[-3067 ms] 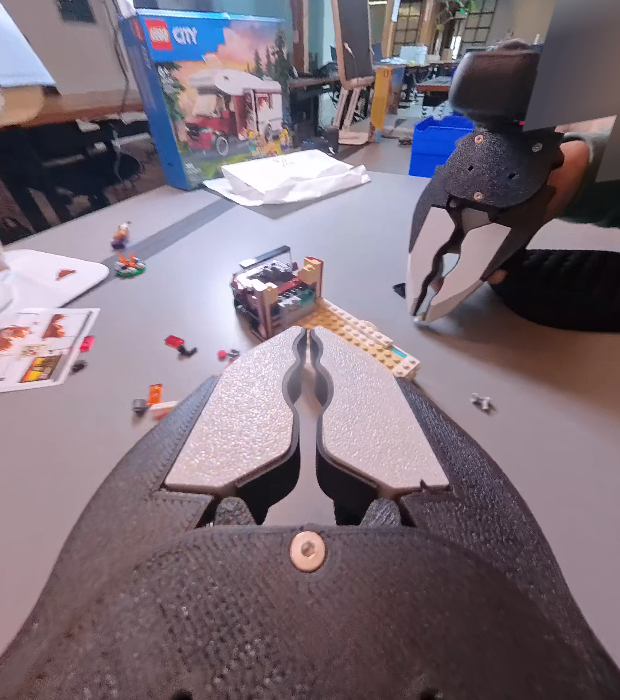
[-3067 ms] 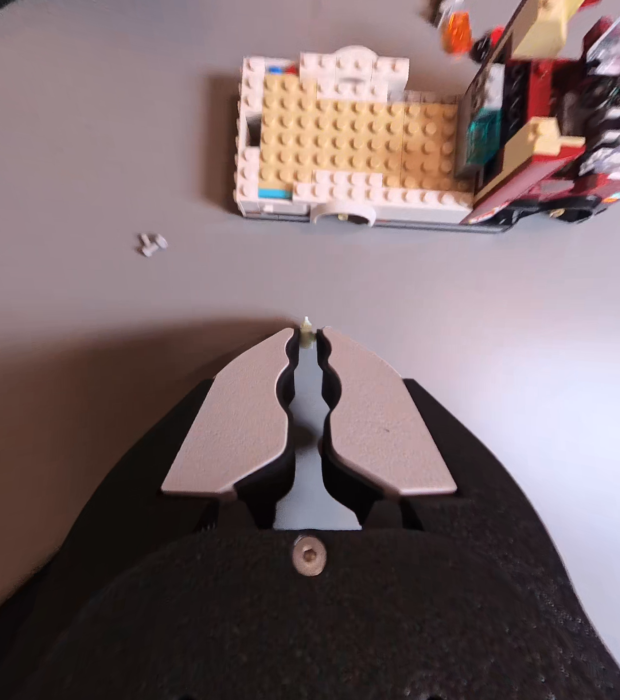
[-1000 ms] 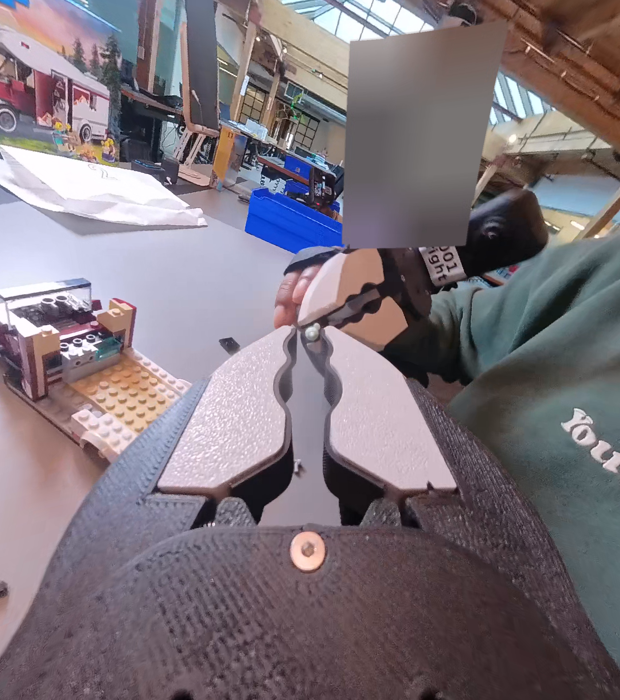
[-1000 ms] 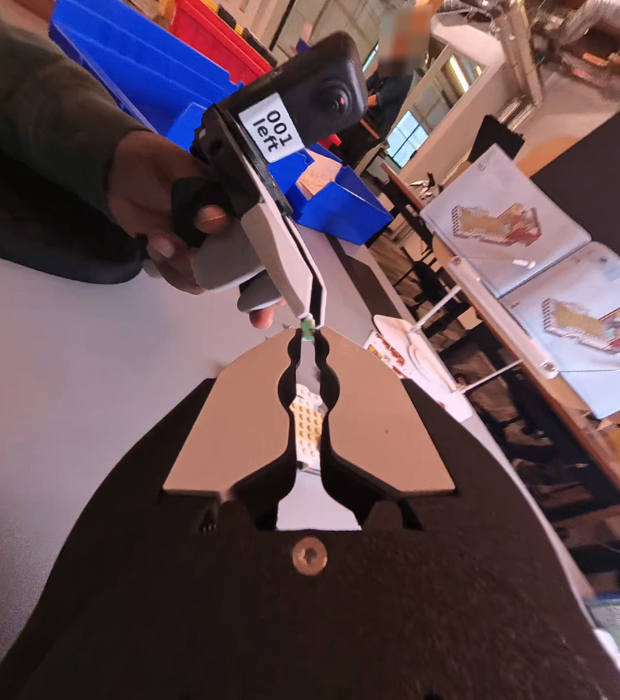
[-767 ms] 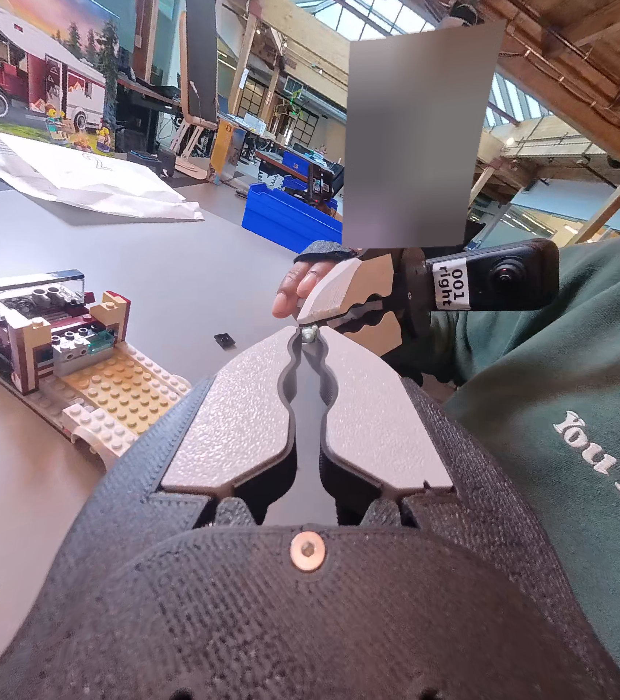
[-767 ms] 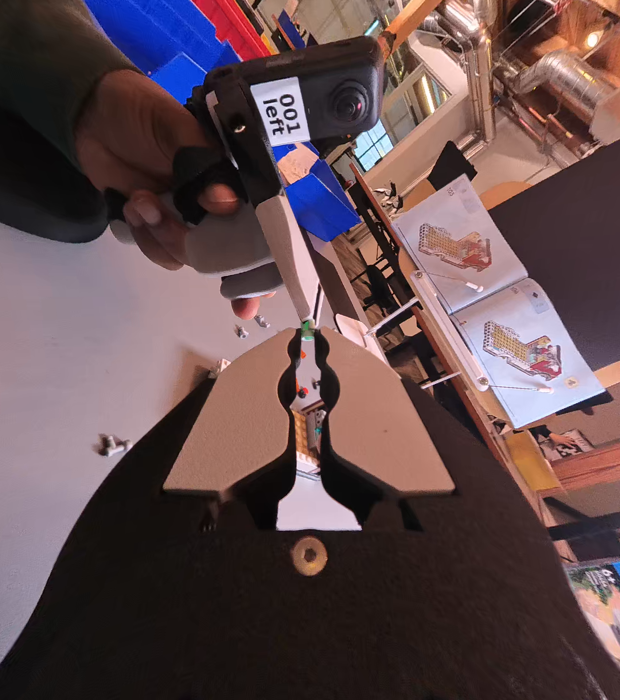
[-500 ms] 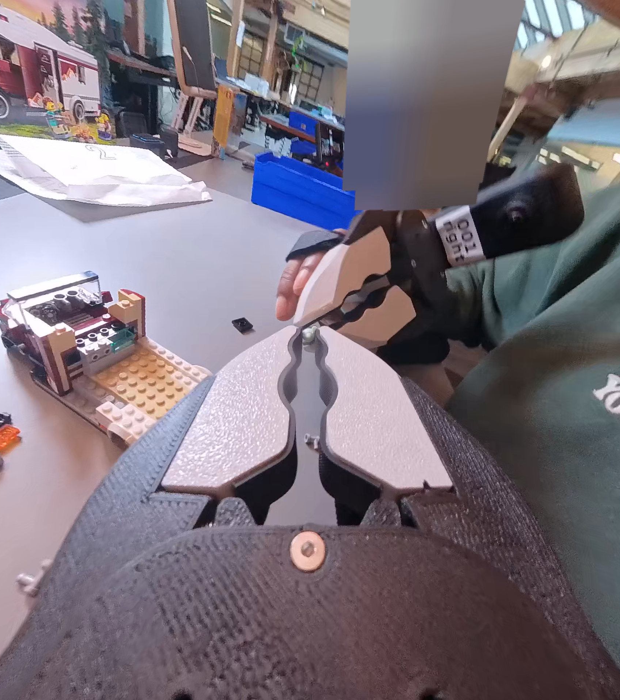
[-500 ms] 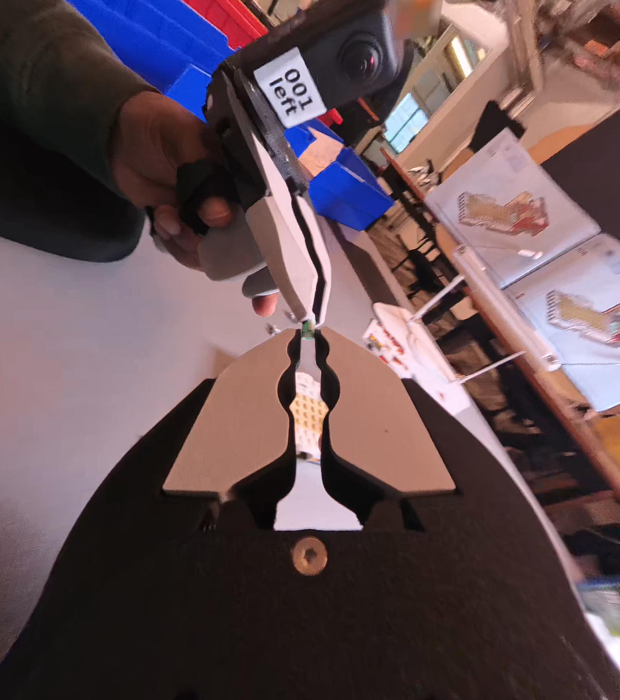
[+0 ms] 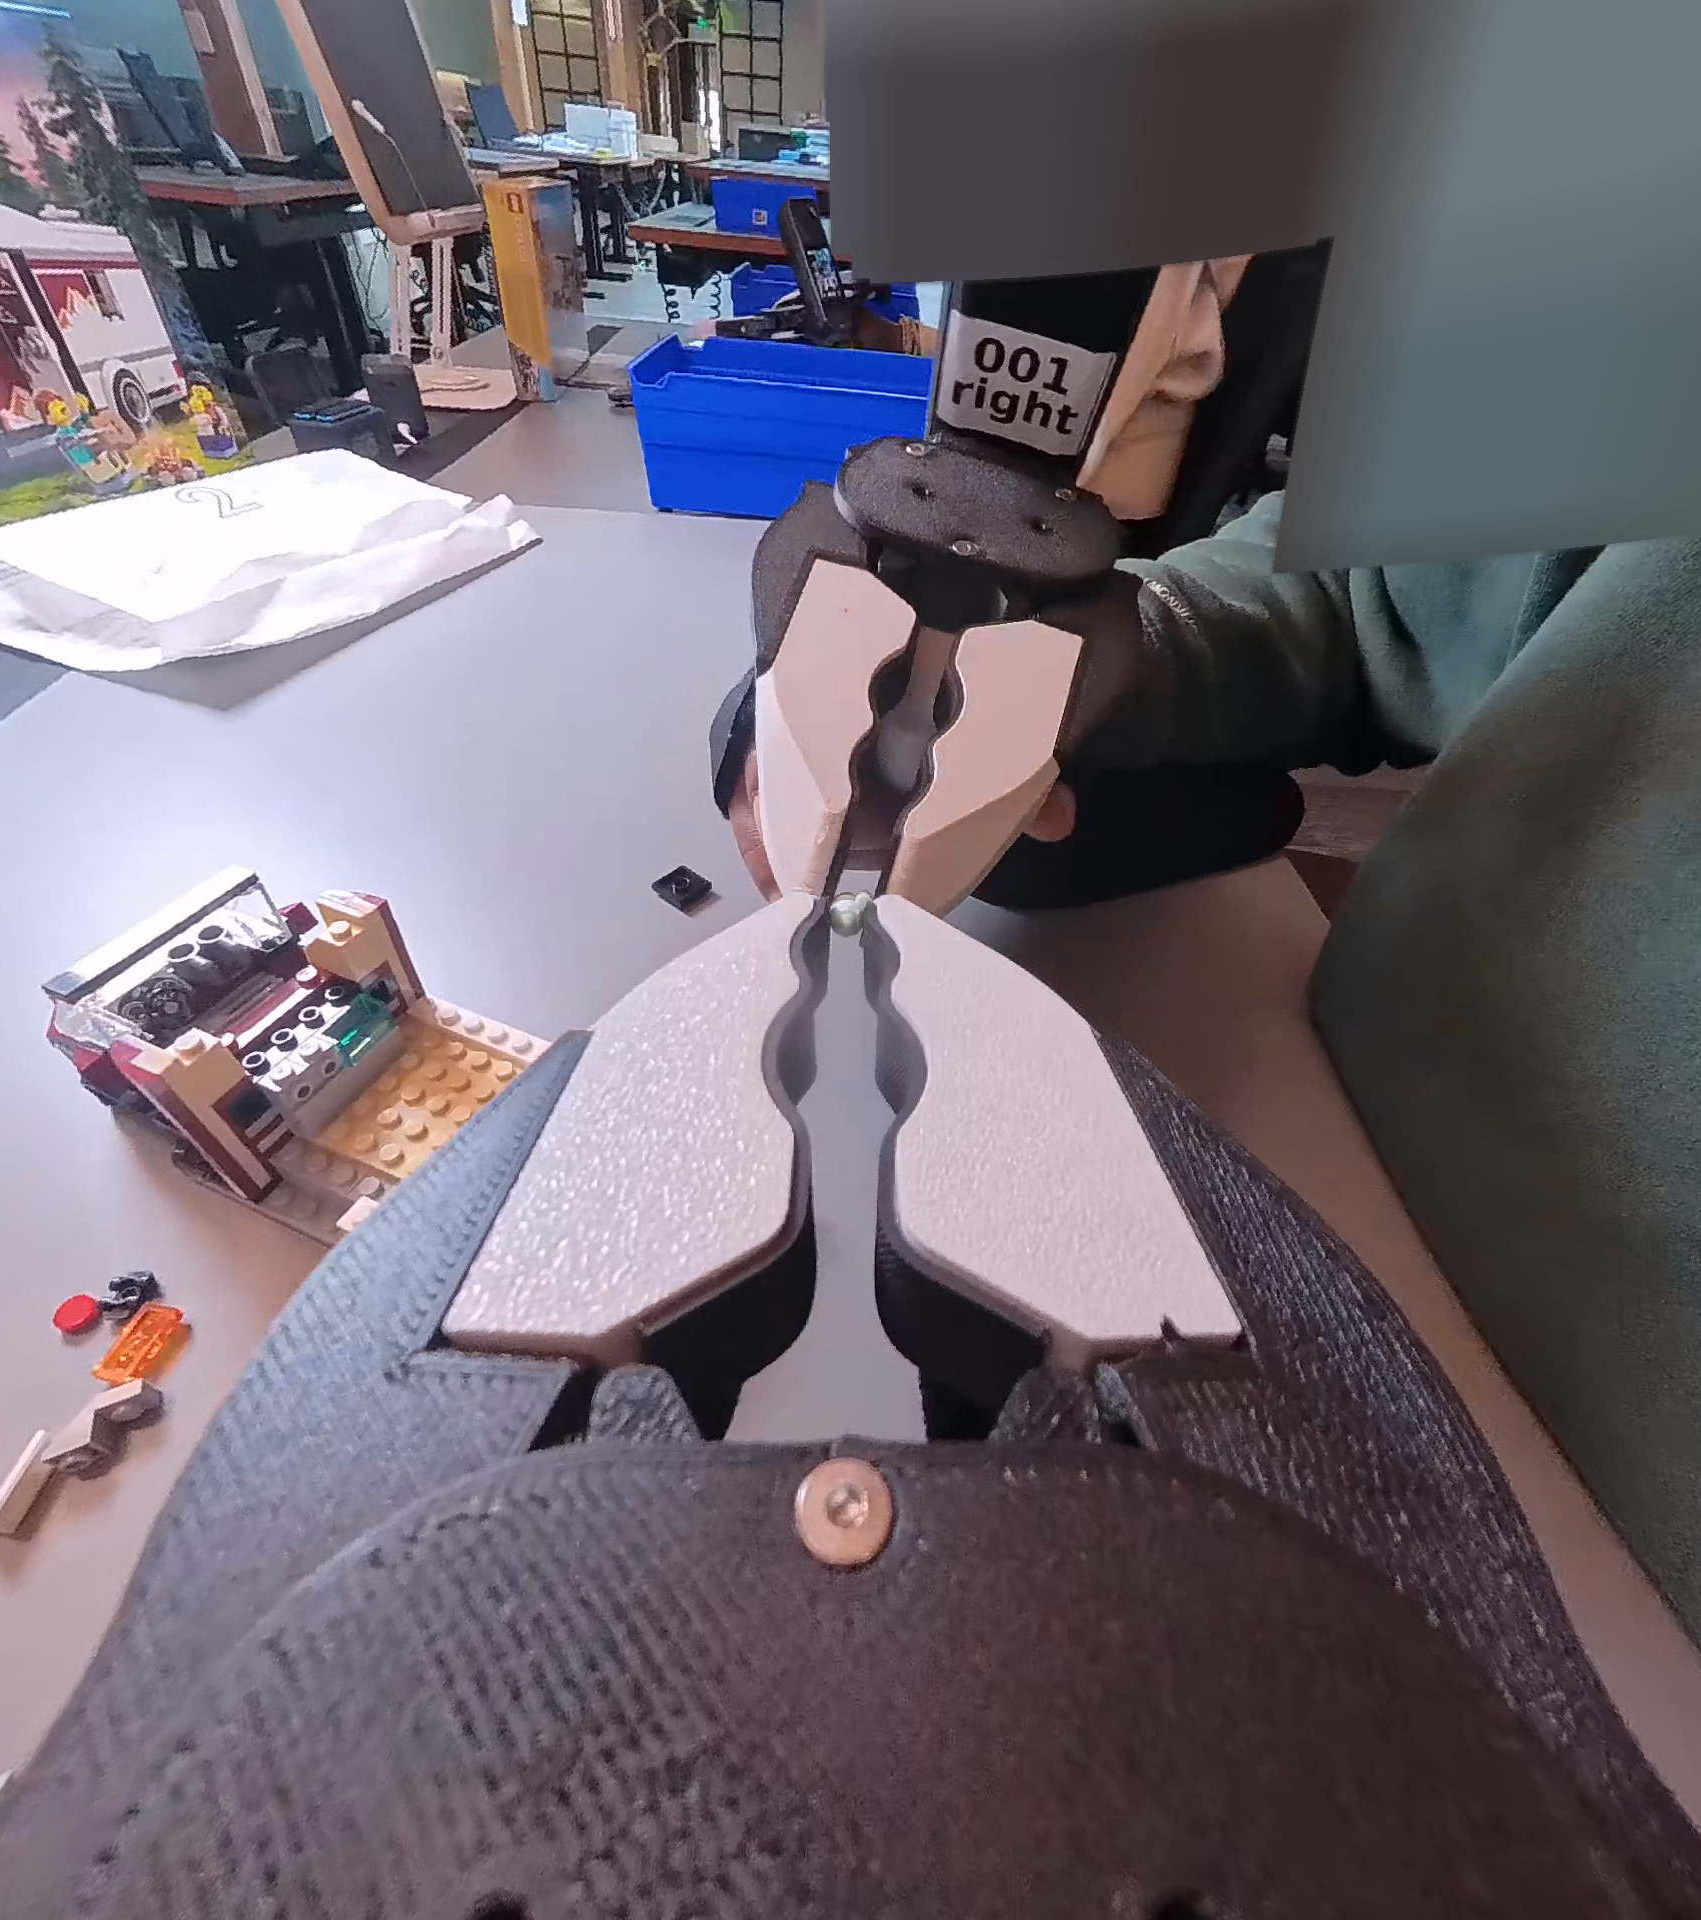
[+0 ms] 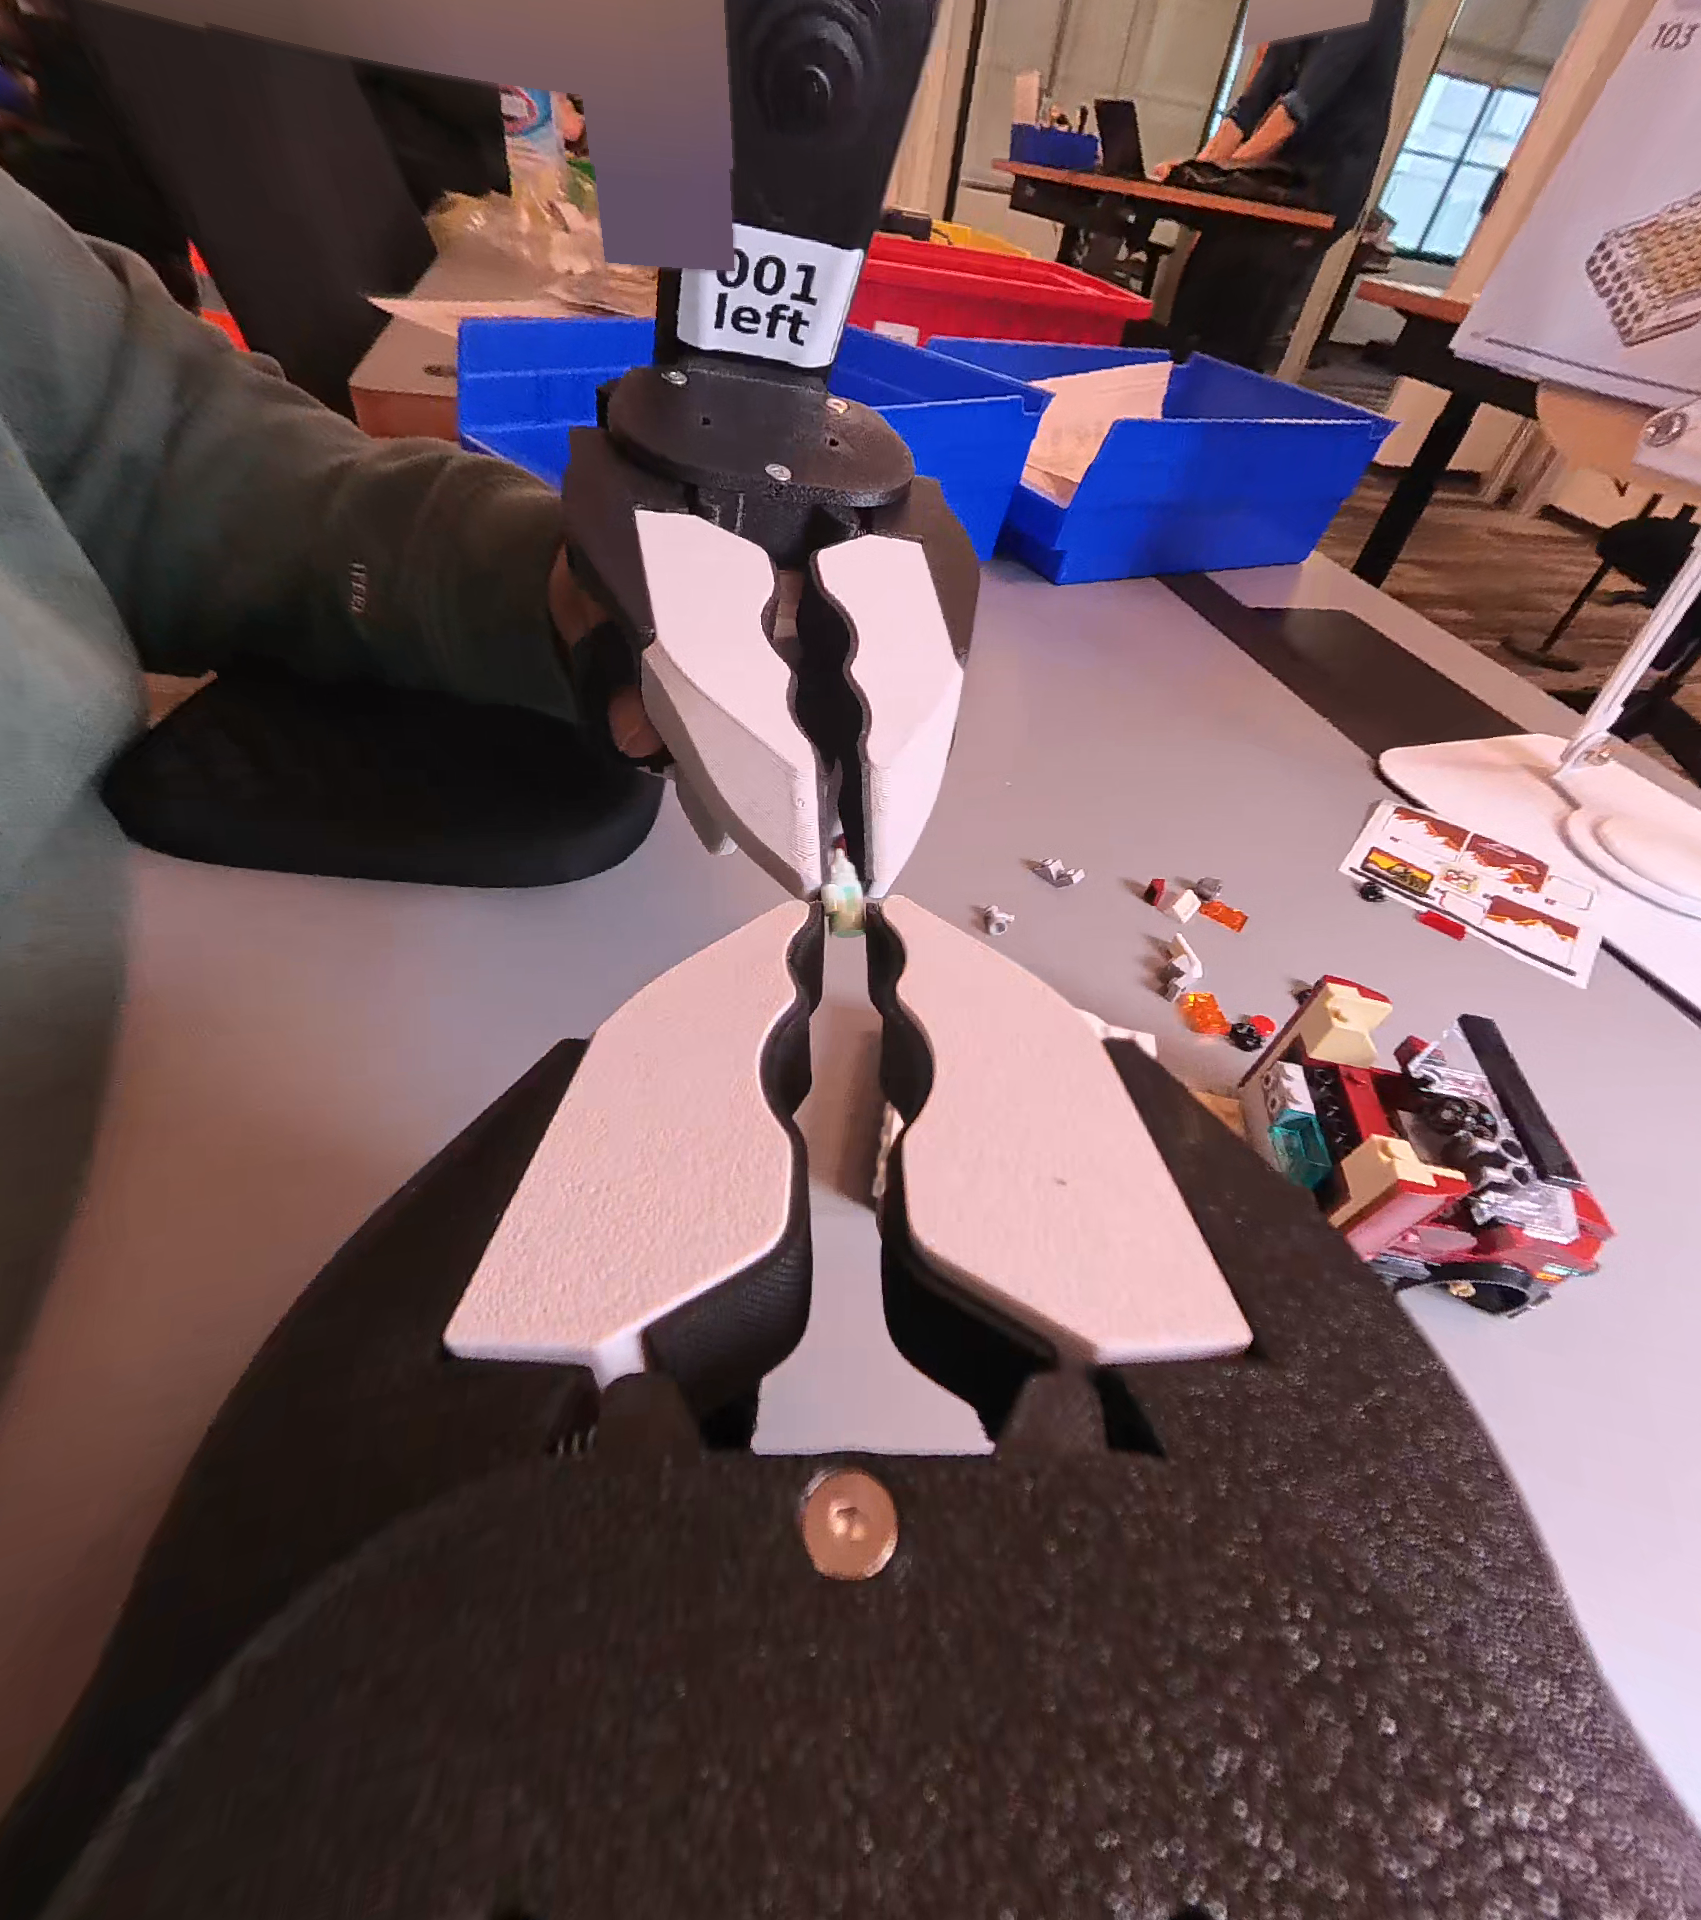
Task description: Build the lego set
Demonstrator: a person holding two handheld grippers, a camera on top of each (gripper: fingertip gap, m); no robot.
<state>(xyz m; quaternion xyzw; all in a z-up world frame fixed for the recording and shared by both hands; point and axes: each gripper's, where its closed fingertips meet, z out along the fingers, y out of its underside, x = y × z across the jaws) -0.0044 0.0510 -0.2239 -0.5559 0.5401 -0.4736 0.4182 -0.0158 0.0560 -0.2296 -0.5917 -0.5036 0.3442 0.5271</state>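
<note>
Left tongs (image 9: 846, 920): nearly closed, tips pinching a tiny pale piece (image 9: 847, 914), held in the air above the worktop (image 9: 472, 748).
Right tongs (image 10: 843, 914): also nearly closed, tips meeting the left tongs nose to nose at that same spot; the pale, greenish bit (image 10: 842, 896) sits between both pairs.
What each grips: I cannot tell whether this is one piece shared or two small pieces being pressed together; it is too small to make out.
Main risk: the bit looks minute and smooth, so a slight twist or uneven squeeze could pop it out sideways.
Where it would go: down onto the worktop or the person's green sleeve (image 10: 233, 540), and be hard to find.
Second risk: if one pair lets go before the other grips firmly, the piece drops.
Model (image 9: 274, 1029): the half-built red and tan vehicle stands on the worktop, well apart from the tongs, untouched.
Loose parts (image 10: 1194, 940): scattered beyond it, near the sticker sheet (image 10: 1469, 883).
</note>
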